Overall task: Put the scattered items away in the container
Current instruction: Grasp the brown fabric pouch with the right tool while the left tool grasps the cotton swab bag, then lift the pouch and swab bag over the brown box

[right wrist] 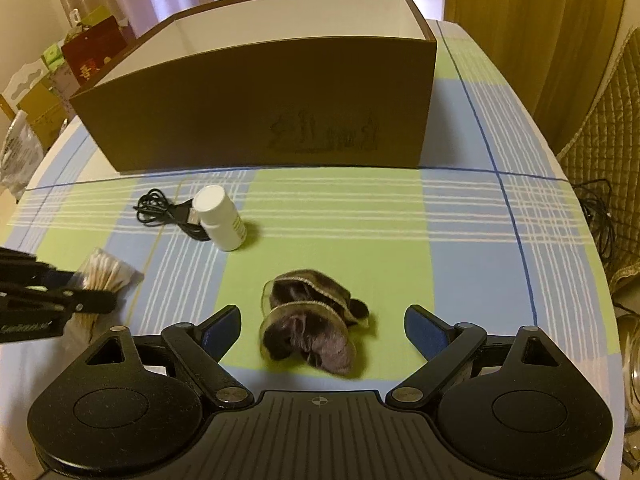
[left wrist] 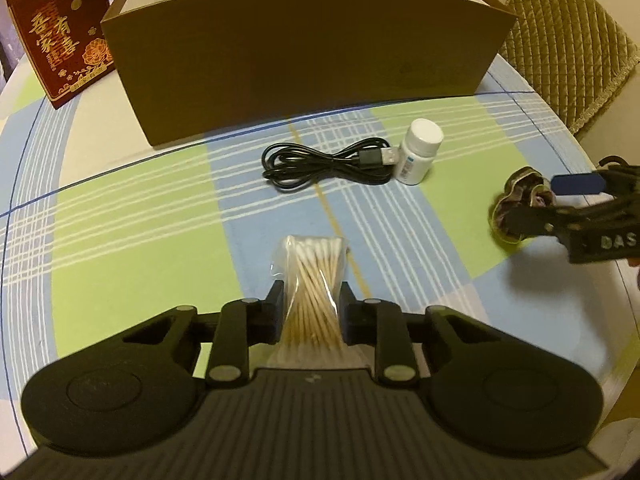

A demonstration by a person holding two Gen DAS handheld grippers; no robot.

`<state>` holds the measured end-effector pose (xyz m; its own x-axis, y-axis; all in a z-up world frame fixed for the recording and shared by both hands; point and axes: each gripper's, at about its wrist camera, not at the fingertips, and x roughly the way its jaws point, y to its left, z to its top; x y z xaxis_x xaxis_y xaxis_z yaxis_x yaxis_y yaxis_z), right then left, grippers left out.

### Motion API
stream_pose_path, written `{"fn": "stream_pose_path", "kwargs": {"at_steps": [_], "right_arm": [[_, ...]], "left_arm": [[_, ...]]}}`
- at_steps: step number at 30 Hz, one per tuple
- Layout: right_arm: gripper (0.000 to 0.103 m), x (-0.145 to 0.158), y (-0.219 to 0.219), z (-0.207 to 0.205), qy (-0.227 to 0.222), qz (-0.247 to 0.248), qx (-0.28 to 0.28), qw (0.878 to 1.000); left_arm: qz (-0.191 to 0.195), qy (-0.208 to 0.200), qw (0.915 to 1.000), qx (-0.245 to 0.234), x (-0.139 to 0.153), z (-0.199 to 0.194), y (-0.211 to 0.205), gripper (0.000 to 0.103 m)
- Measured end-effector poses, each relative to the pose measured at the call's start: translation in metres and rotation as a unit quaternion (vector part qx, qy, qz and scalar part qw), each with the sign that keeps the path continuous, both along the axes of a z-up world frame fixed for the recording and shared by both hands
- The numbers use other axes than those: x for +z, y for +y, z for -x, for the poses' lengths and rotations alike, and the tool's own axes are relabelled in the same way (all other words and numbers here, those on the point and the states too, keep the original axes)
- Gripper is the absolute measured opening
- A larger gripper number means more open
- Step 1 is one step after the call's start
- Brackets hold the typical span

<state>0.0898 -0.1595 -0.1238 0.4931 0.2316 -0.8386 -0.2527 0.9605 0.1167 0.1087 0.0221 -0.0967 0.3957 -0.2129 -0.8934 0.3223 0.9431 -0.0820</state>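
L gripper (left wrist: 311, 300) pinches the bag of cotton swabs (left wrist: 314, 276) at 6 o'clock on the plaid tablecloth (left wrist: 132, 216). R gripper (right wrist: 322, 326) is spread wide either side of the crumpled dark fabric piece (right wrist: 312, 328), prob. not touching. Black USB cable (left wrist: 320, 162) w/ white pill bottle (left wrist: 418, 150) at its 3 o'clock. Brown box (left wrist: 308, 60) at 12, open top.

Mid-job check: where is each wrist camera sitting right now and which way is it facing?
Left wrist: on the left tool, low over the table, facing the brown box; its fingers grip the cotton swab bag.
Right wrist: on the right tool, facing the same box; fingers spread around the dark scrunchie.
Shared: box, black cable, white bottle, each other's tool.
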Motion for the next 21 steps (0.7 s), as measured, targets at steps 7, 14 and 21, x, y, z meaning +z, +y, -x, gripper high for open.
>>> {"fn": "stream_pose_path", "kwargs": {"at_steps": [7, 14, 21], "right_arm": [[0.038, -0.008, 0.008, 0.004, 0.011, 0.02, 0.033, 0.999], [0.033, -0.002, 0.013, 0.022, 0.023, -0.001, 0.062, 0.998], [0.033, 0.015, 0.015, 0.029, 0.014, -0.026, 0.071, 0.997]], "left_arm": [[0.0, 0.009, 0.9999, 0.009, 0.001, 0.006, 0.0, 0.02], [0.007, 0.003, 0.9998, 0.016, 0.01, 0.016, 0.0, 0.02], [0.016, -0.013, 0.9995, 0.021, 0.027, 0.022, 0.001, 0.02]]}}
